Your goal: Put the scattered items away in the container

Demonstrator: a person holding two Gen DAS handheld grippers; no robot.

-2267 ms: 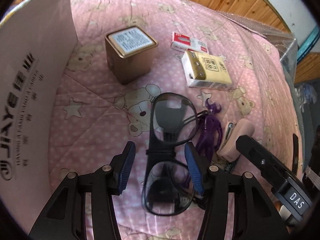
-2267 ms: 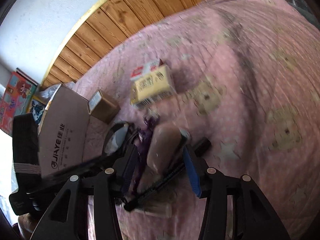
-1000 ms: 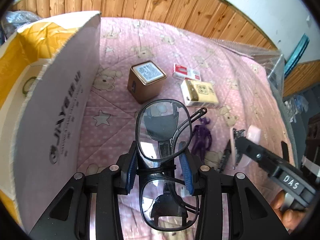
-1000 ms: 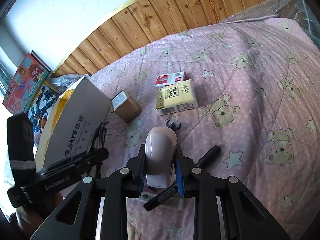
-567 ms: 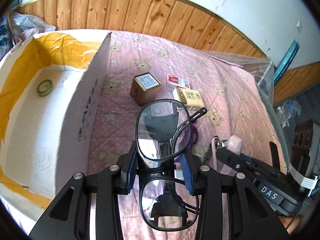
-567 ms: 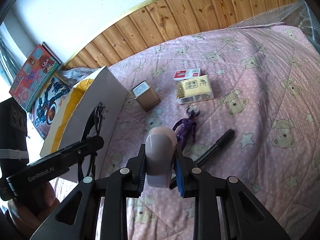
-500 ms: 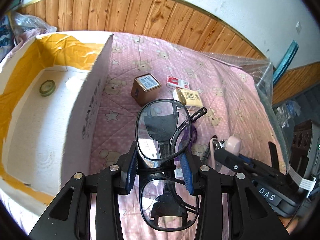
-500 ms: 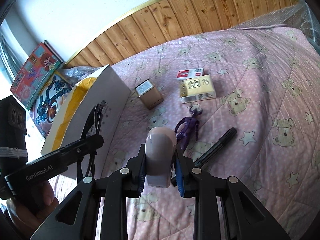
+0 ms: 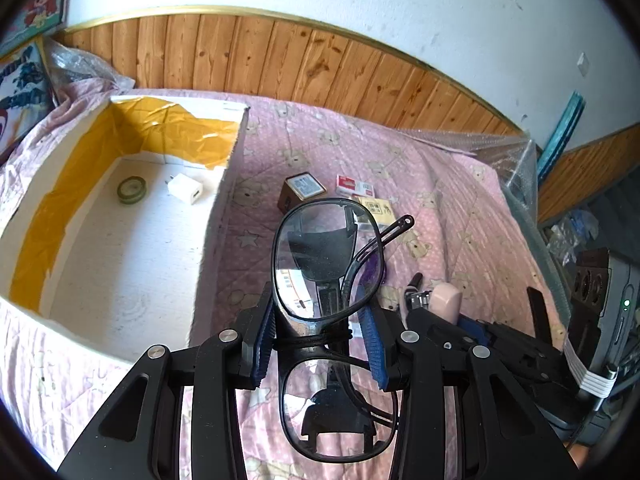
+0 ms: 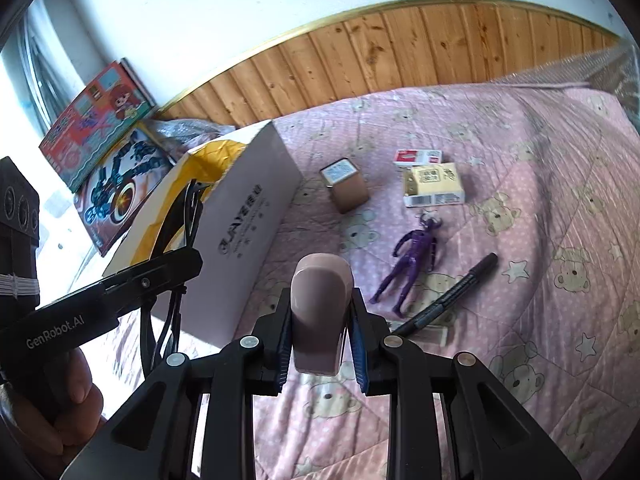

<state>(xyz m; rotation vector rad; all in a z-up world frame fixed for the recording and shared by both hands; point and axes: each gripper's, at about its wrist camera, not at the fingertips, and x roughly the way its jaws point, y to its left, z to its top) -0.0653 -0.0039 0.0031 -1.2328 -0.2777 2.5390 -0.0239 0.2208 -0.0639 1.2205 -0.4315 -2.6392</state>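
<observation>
Black-framed glasses stand upright in my left gripper, which is shut on their frame above the pink quilt, just right of the white cardboard box. Inside the box lie a tape roll and a white charger. My right gripper is shut on a pink stapler, held in the air near the box's corner. On the quilt lie a purple figure, a black marker, a brown tin, a yellow tissue pack and a red-white pack.
Colourful picture boxes lean against the wall behind the cardboard box. A wood-panelled wall runs along the bed's far side. Bubble wrap covers the bed's right edge. A hand holds the left gripper's handle.
Both grippers have risen and drifted toward the box with the glasses and the stapler still held. The box's inside, with the tape roll and charger, has come into view.
</observation>
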